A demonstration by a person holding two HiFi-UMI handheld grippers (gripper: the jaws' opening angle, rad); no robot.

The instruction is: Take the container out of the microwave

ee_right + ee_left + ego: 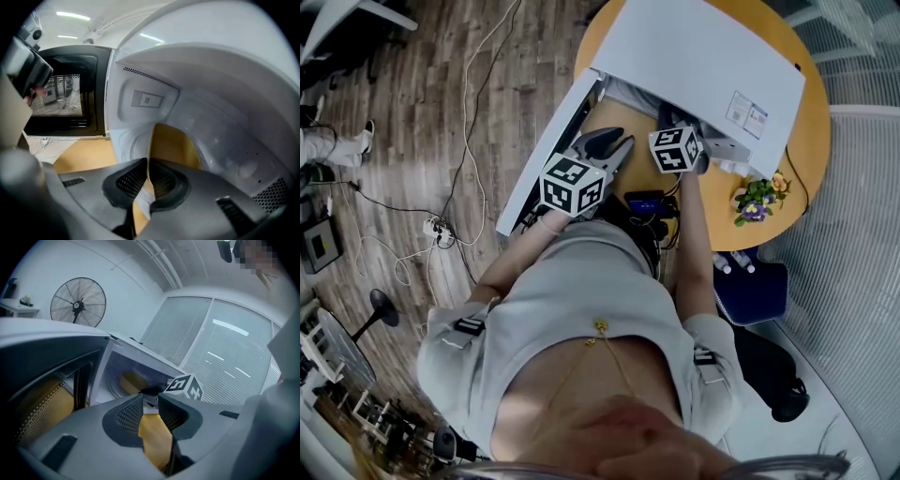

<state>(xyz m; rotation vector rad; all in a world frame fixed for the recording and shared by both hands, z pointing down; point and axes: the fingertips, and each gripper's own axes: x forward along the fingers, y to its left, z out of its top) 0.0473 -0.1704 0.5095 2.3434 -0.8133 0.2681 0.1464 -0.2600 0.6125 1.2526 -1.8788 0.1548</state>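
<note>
A white microwave (694, 56) stands on a round wooden table (811, 141), its door (546, 159) swung open to the left. Inside the cavity sits a yellowish container (173, 140), also seen from the left gripper view as the container (132, 380) deep in the oven. My right gripper (146, 171) reaches into the cavity and is shut on the container's near rim. Its marker cube (675, 148) shows at the oven mouth. My left gripper (150, 401) hovers in front of the opening beside the door, open, with only table wood showing between its jaws.
A small pot of flowers (757, 199) stands at the table's right edge, and a dark device (647, 202) lies at its near edge. A blue chair (750, 291) is on the right. Cables and a power strip (436, 228) lie on the floor at left.
</note>
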